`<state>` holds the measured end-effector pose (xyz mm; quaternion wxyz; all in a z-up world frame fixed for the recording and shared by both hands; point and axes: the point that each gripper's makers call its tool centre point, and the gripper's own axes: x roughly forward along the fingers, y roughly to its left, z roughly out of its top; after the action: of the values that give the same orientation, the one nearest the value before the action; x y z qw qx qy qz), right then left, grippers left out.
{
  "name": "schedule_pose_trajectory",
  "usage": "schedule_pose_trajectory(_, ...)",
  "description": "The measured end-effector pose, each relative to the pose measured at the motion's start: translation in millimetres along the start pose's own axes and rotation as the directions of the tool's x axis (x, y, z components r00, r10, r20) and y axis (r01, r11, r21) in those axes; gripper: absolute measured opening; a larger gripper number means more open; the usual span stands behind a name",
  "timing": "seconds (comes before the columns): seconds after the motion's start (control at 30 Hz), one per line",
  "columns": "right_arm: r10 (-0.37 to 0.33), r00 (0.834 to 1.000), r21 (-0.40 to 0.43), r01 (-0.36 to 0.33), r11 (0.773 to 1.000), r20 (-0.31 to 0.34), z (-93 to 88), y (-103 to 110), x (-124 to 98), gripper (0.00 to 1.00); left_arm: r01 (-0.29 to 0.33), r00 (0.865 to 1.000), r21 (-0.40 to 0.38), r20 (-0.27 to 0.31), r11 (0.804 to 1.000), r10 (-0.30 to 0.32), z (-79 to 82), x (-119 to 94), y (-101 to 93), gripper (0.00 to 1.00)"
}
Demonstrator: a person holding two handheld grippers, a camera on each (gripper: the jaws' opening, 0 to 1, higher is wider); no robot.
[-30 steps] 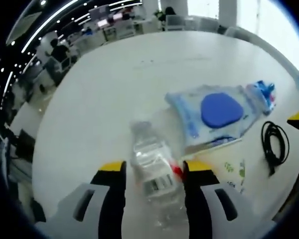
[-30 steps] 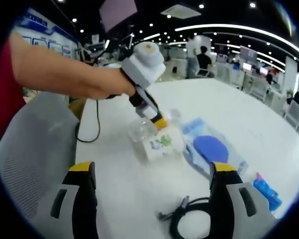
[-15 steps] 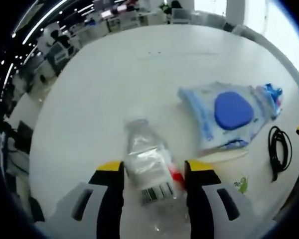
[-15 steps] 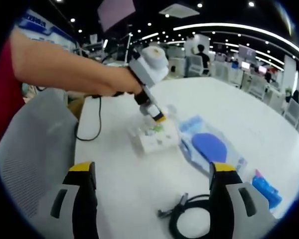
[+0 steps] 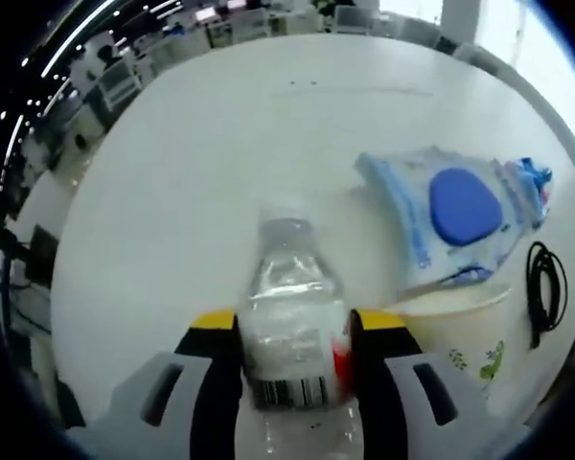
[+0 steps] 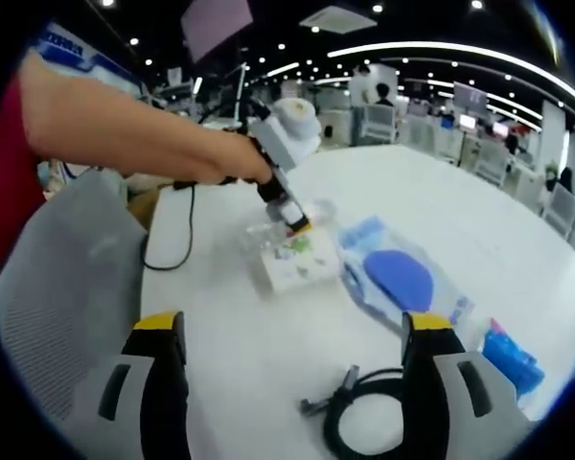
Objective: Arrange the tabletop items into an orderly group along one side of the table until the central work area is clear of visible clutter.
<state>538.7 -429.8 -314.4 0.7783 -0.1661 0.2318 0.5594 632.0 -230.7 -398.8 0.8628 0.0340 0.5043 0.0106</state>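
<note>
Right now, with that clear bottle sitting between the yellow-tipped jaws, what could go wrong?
The plastic bottle looks thin and crinkly, so the left hand-held gripper may crush it or let it slip. A paper cup lies right beside it and could get knocked as the bottle moves. The black cable near the right hand-held gripper might snag.

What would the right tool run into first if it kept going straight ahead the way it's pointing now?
Probably the coiled black cable, which lies on the table low between the right tool's open jaws. Beyond it sit the blue wipes pack and paper cup; depth is uncertain.
</note>
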Motion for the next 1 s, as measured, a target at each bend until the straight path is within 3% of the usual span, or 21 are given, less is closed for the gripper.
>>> schedule_pose_trajectory(0.53,0.001,1.0,-0.007,-0.001,1.0,-0.012,2.8,7,4,0.91,0.084,0.996,-0.001,0.031,0.996,-0.084,-1.7,-8,1.2,0.37)
schedule_pose_trajectory(1.0,0.006,1.0,-0.056,-0.008,0.998,-0.022,21.9,23,9,0.9,0.124,0.985,0.013,0.121,0.992,-0.124,-3.6,-37,19.0,0.36)
